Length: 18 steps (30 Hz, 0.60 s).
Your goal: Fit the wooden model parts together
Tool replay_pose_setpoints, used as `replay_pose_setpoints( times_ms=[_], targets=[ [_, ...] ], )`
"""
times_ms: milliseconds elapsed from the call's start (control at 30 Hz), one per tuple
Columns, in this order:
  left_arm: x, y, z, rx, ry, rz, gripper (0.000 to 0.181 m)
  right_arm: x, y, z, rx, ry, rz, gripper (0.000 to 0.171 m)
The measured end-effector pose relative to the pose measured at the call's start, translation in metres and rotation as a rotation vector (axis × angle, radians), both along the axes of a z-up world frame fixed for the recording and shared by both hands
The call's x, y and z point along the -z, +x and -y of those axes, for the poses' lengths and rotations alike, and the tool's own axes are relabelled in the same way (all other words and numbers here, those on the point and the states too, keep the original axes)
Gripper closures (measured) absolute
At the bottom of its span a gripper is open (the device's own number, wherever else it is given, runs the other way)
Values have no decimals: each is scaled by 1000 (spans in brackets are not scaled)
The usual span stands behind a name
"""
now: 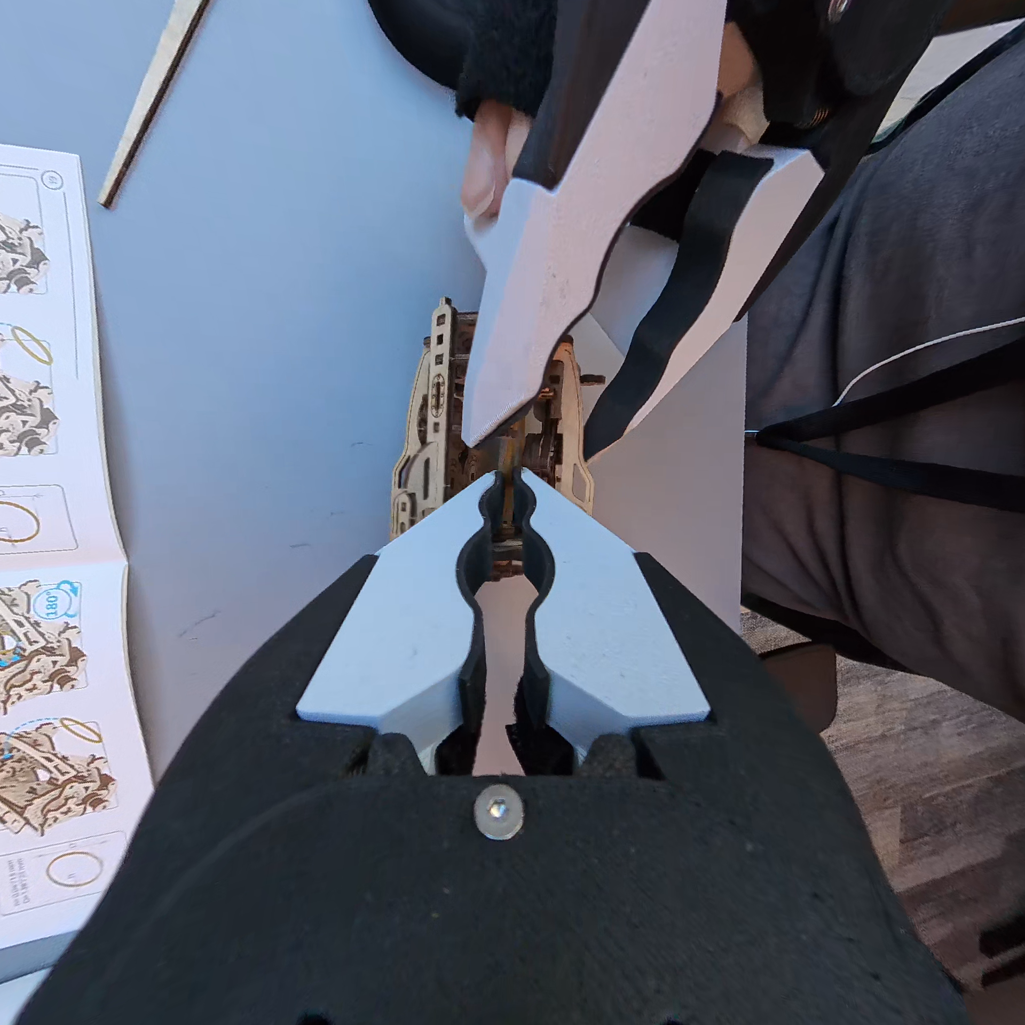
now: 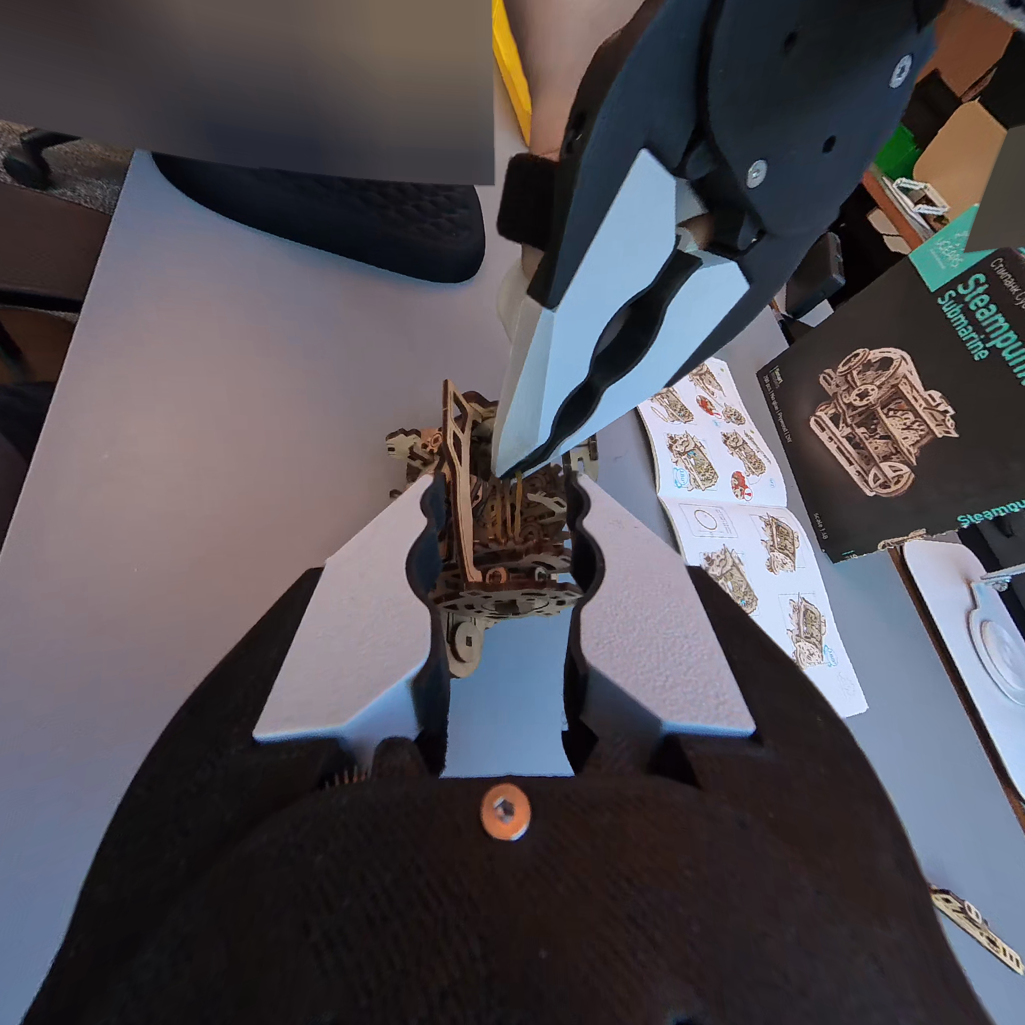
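The wooden model (image 2: 499, 532) is standing on the grey table (image 2: 233, 421), a dense frame of laser-cut gears and plates, and both grippers are meeting at its top. The left gripper (image 1: 509, 478) is pinching a thin yellowish band (image 1: 506, 499), seemingly a rubber band, its tips pressed together on it just above the model's inner gears. In the right wrist view that band (image 2: 517, 502) is showing as a loop running from those tips down into the works. The right gripper (image 2: 502, 482) is straddling the model with its jaws spread wide, touching nothing that can be made out.

The step in hand is probably seating the band on a peg or pulley inside the model. To do it well, the left gripper should be keeping a steady pinch and drawing the band only as taut as needed, since the thin ply parts may snap or shift under a hard pull. The right gripper would best be steadying the frame, closing gently on a sturdy side plate rather than on the gears.

Beside the model, on the left gripper's side, an open instruction booklet (image 2: 743, 499) is lying flat; beyond it is leaning the dark kit box (image 2: 898, 421). Farther from the model, a wooden strip (image 1: 152, 94) is lying on the table
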<state>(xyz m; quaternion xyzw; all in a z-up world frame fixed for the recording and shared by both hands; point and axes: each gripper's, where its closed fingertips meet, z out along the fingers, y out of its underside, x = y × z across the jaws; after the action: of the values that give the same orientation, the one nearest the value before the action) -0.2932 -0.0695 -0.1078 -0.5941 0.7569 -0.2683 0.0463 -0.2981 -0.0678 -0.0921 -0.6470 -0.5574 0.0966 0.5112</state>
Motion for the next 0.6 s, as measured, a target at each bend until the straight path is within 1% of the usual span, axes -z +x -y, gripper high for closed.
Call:
replay_pose_setpoints(
  times_ms=[100,267,400,467,600],
  targets=[
    [-2,-1,-2,-15,-2,7,181,2,-2,0,-12,14,31,129],
    [-1,-4,-1,-12,2,2,181,-3,-8,2,-48,8,19,132],
    [-2,-6,-1,-26,-18,-4,181,-11,-10,3,-64,12,-4,135],
    [-2,-7,0,-31,-31,-5,181,-15,-7,2,-58,26,-19,140],
    [-4,-8,1,-37,-54,-7,181,-21,-1,0,-51,-24,-72,142]
  ],
)
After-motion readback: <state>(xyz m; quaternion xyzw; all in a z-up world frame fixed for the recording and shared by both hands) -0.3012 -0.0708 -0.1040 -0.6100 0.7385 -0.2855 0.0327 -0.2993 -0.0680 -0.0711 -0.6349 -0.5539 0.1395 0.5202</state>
